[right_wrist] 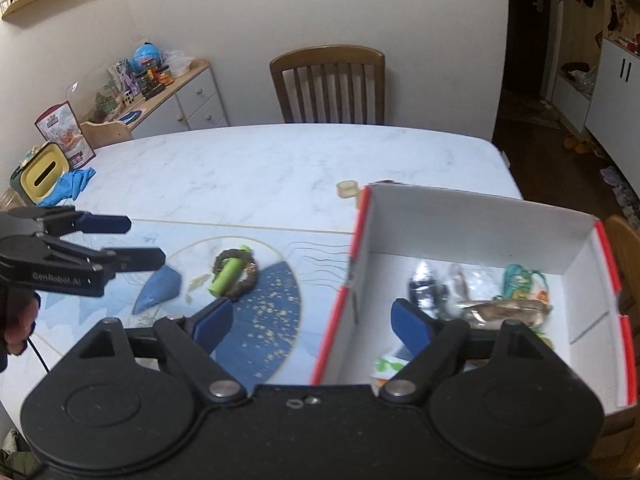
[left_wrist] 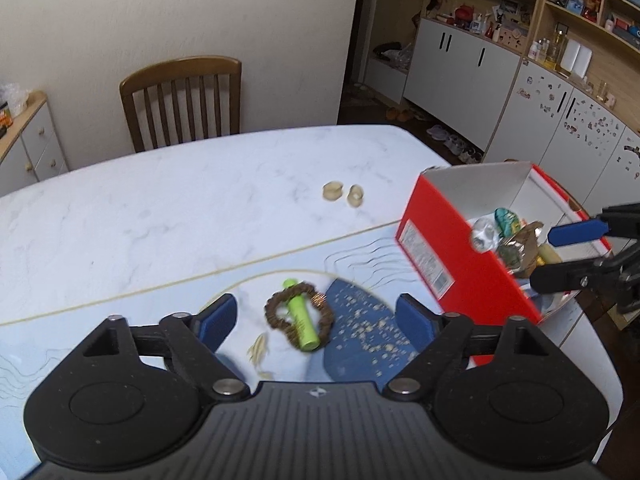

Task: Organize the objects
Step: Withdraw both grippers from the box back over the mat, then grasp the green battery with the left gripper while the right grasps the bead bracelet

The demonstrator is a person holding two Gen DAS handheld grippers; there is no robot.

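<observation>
The green tube [left_wrist: 302, 322] lies on the worktop [left_wrist: 168, 216] left of the red box [left_wrist: 430, 252], straight ahead of my empty, wide-spread left gripper [left_wrist: 316, 314], its length running away from me; my right gripper [right_wrist: 312, 320], also wide and empty, straddles the box wall.

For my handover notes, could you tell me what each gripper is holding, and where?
Nothing is held: the left gripper and right gripper are both open and empty.

Black gripper [left_wrist: 316, 320], blue pads [left_wrist: 218, 316], silver screws, "GenRobot.AI" lettering
</observation>
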